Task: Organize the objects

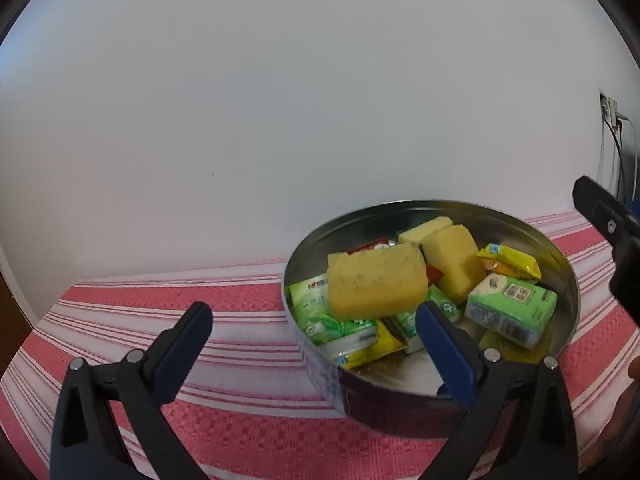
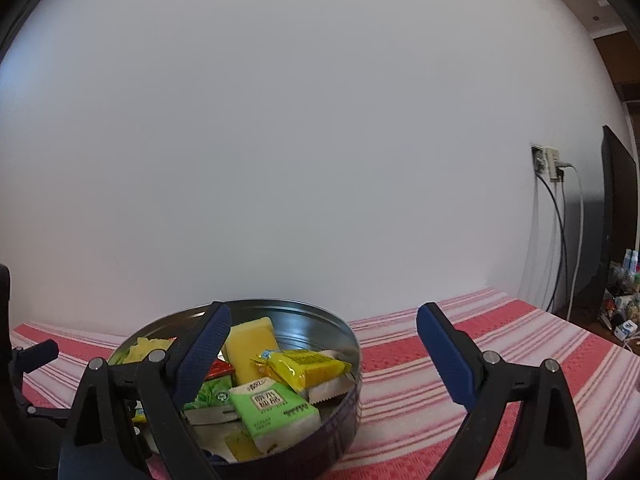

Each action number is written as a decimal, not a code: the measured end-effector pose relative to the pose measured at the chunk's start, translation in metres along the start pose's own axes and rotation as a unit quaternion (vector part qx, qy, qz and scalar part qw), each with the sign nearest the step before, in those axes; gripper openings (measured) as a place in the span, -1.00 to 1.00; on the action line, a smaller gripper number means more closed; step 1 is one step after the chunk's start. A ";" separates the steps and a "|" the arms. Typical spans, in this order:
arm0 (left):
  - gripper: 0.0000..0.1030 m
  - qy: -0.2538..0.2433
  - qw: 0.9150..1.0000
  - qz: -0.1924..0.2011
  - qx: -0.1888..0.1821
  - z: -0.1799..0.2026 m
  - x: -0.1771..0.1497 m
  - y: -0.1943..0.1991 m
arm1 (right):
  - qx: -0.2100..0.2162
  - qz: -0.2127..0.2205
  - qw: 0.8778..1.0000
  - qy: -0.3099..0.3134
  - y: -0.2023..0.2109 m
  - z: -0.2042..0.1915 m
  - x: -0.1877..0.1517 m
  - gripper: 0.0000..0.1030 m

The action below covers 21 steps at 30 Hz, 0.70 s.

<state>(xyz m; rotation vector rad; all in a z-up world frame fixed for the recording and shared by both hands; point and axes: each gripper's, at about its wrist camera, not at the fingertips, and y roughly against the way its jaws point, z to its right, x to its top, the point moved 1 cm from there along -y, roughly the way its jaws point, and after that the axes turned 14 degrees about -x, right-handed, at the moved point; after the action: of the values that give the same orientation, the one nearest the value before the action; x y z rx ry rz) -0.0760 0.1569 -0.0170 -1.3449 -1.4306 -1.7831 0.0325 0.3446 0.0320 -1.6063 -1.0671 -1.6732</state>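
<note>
Sponges, tissue packs and snack packets lie heaped in the round metal tin [image 1: 568, 276] that stands on the red-and-white striped cloth [image 1: 224, 312] covering the tabletop. Topmost is a yellow sponge [image 1: 376, 284], resting on a green tissue pack [image 1: 320, 312] at the tin's left side, its long axis running left to right and tilted a little — roughly across the line the left gripper [image 1: 316, 320] points along. That gripper's fingers stand wide apart and hold nothing; its right finger [image 1: 444, 344] reaches over the tin's near rim just below the sponge, while its left finger sits outside the tin, over the cloth. The right gripper [image 2: 324, 328] is likewise spread wide and empty — its left finger [image 2: 200, 348] hangs over the tin's near-left part, the other well to the tin's right, above the cloth. Judged from this, the left gripper is nearer the sponge, yet the sponge lies toward its right finger rather than centred, so a shift toward the tin's middle seems needed before any grasp.
</note>
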 end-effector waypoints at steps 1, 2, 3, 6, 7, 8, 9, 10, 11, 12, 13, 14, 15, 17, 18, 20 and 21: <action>0.99 0.000 1.000 0.000 -0.001 0.000 -0.002 0.002 | -0.002 0.001 1.000 -0.001 0.000 0.002 -0.002 0.86; 0.99 0.000 1.000 0.001 -0.003 0.000 -0.003 0.003 | -0.004 0.004 1.000 0.000 0.004 0.003 -0.002 0.86; 0.99 0.000 1.000 0.003 -0.005 0.000 -0.002 0.007 | -0.004 0.005 1.000 0.001 0.005 0.004 -0.003 0.86; 0.99 0.004 1.000 0.013 -0.006 -0.004 -0.002 0.023 | -0.004 0.014 1.000 0.007 0.015 0.004 -0.006 0.86; 0.99 0.006 1.000 0.014 -0.006 -0.005 -0.003 0.025 | -0.002 0.016 1.000 0.008 0.022 0.003 -0.002 0.86; 0.99 0.007 1.000 0.015 -0.007 -0.006 -0.004 0.026 | 0.000 0.019 1.000 0.008 0.026 0.004 -0.002 0.86; 0.99 0.008 1.000 0.016 -0.007 -0.007 -0.005 0.030 | 0.002 0.021 1.000 0.010 0.029 0.003 -0.003 0.86; 0.99 0.010 1.000 0.018 -0.006 -0.006 -0.006 0.029 | 0.003 0.023 1.000 0.011 0.032 0.003 -0.003 0.86; 0.99 0.011 1.000 0.021 -0.005 -0.007 -0.007 0.032 | 0.003 0.026 1.000 0.012 0.035 0.003 -0.003 0.86; 0.99 0.011 1.000 0.023 -0.005 -0.007 -0.008 0.035 | 0.004 0.029 0.999 0.013 0.039 0.002 0.001 0.86; 0.99 0.012 1.000 0.024 -0.005 -0.008 -0.009 0.037 | 0.004 0.033 0.999 0.013 0.042 0.002 0.001 0.86; 0.99 0.012 1.000 0.026 -0.006 -0.008 -0.010 0.039 | 0.004 0.038 0.999 0.013 0.043 0.003 0.000 0.86; 0.99 0.013 1.000 0.028 -0.004 -0.008 -0.009 0.041 | 0.005 0.042 0.999 0.012 0.045 0.003 -0.002 0.86; 0.99 0.014 0.999 0.030 -0.004 -0.008 -0.011 0.044 | 0.008 0.043 0.999 0.012 0.047 0.004 -0.002 0.86; 0.99 0.014 0.999 0.031 -0.005 -0.009 -0.012 0.044 | 0.008 0.045 0.999 0.012 0.048 0.004 -0.002 0.86; 1.00 0.018 0.999 0.035 -0.005 -0.011 -0.012 0.047 | 0.010 0.047 0.999 0.014 0.047 0.003 -0.003 0.86; 0.99 0.021 0.999 0.036 -0.002 -0.012 -0.012 0.049 | 0.010 0.047 0.999 0.015 0.049 0.001 -0.001 0.86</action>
<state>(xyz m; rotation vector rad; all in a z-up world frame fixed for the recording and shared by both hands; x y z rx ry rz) -0.0354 0.1273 -0.0056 -1.3365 -1.3408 -1.7582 0.0743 0.3203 0.0381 -1.5876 -0.9759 -1.6148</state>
